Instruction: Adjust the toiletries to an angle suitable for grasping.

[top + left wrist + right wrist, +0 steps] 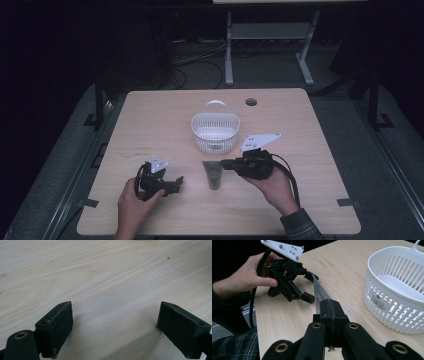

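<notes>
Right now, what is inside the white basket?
The basket looks empty: the high view and the right gripper view show its bare white floor and slotted walls. The near wall covers a strip of the floor, so something flat there would be hidden.

A dark squeeze tube (214, 175) is seen lying flat on the worktop (150, 125), near the front edge and just in front of a white slotted basket (215, 131). Its flat crimped end is pinched between the closed jaws of the right tongs (331, 312), and in the right gripper view the tube (320, 293) is seen edge-on as a thin grey blade. The basket stands upright near the worktop's centre, its handle raised at the far side; a label is borne on its wall.
</notes>
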The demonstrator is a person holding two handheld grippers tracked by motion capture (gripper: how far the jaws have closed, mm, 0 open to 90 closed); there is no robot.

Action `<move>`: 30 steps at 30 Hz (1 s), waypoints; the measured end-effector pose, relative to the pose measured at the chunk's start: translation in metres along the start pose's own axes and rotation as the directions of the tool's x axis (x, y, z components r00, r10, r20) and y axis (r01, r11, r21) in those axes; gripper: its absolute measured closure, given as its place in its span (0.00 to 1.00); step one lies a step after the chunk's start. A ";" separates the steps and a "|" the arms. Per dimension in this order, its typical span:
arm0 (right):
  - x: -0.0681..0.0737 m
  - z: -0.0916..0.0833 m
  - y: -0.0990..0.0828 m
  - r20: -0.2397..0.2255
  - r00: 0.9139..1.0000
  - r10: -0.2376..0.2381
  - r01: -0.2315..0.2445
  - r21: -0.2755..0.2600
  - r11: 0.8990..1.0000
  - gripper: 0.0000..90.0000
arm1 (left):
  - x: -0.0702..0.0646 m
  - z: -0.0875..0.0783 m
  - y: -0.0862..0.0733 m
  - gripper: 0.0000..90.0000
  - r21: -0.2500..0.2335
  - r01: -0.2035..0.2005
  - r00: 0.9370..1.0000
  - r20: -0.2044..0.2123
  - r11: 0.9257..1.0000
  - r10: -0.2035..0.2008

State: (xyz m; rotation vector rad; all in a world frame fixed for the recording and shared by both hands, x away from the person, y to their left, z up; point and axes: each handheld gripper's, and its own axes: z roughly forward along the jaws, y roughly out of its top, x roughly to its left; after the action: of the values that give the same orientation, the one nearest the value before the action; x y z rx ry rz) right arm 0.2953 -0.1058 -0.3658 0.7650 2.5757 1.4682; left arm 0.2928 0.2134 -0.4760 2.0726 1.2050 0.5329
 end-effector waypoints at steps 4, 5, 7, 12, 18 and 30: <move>-0.002 0.001 0.001 0.006 1.000 0.003 -0.003 0.000 1.000 1.00 | 0.000 0.000 0.000 0.13 0.001 0.000 1.000 0.000 1.000 0.000; -0.003 0.001 0.001 0.012 1.000 0.005 -0.005 0.001 1.000 1.00 | 0.000 0.000 0.000 0.13 0.001 0.000 1.000 0.000 1.000 0.000; -0.003 0.001 0.001 0.014 1.000 0.003 -0.003 0.000 1.000 1.00 | 0.000 0.000 0.000 0.13 0.001 0.000 1.000 0.000 1.000 0.000; -0.007 0.001 0.001 0.024 1.000 0.007 -0.007 -0.001 1.000 1.00 | 0.000 0.000 0.000 0.13 0.001 0.001 1.000 0.000 1.000 -0.001; -0.011 0.001 0.001 0.032 0.999 0.017 -0.017 -0.002 1.000 1.00 | 0.000 0.000 0.000 0.13 0.001 0.001 1.000 0.000 1.000 -0.001; -0.017 0.004 0.001 0.060 0.998 0.026 -0.026 0.006 1.000 1.00 | 0.000 0.000 0.000 0.13 0.001 0.001 1.000 0.001 1.000 -0.001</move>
State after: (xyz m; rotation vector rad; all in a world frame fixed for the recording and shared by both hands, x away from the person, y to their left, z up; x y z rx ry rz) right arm 0.3120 -0.1101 -0.3703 0.8336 2.5377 1.4217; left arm 0.2928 0.2133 -0.4759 2.0727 1.2060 0.5314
